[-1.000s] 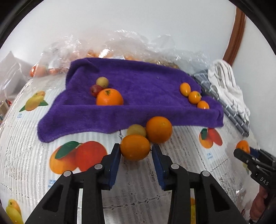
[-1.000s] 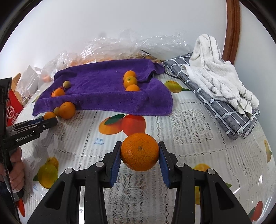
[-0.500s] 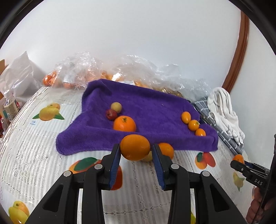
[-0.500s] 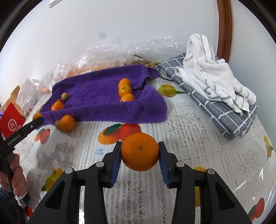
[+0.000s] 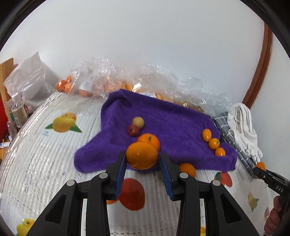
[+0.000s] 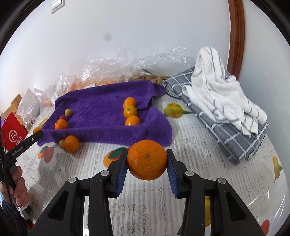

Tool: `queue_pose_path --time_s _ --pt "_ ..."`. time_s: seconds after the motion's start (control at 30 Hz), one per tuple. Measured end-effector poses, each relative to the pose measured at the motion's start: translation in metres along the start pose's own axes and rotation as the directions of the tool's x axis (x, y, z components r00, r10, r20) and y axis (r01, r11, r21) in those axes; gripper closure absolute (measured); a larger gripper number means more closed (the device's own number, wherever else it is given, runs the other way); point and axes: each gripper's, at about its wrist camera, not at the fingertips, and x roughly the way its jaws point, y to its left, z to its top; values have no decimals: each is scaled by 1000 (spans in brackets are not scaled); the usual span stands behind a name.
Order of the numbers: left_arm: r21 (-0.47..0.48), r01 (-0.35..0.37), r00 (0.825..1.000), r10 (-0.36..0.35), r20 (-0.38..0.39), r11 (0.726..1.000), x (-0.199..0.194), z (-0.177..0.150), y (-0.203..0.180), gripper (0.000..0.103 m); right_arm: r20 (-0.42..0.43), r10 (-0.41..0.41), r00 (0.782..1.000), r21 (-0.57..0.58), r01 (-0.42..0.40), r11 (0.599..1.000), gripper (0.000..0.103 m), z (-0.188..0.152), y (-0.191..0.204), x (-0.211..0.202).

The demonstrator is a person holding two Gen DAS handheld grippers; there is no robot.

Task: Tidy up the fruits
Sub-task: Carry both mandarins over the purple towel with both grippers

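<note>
Seven fruits lie on the purple towel (image 6: pixel 101 110), two wait near its edge; left gripper (image 5: pixel 142 161) and right gripper (image 6: pixel 146 163) each pinch an orange.

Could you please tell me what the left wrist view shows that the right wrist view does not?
Only the left wrist view shows the clear plastic bottle. Only the right shows the red paper bag and the white wall switch. Both share the purple towel, and each gripper, left and right, grips an orange.
</note>
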Motion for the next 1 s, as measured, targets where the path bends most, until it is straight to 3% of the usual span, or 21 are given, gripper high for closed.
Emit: queue_pose_path --time_s 0.53,0.8,1.0 --pt "-57 -36 999 37 33 998 -14 84 23 68 90 58 994 13 -60 998 62 77 0 11" --pt "-52 -78 996 80 31 996 -9 104 44 68 124 72 990 -8 -72 997 62 110 5 24" --pt "-34 -85 996 85 0 996 16 110 38 68 108 94 990 -2 -94 996 62 122 7 50"
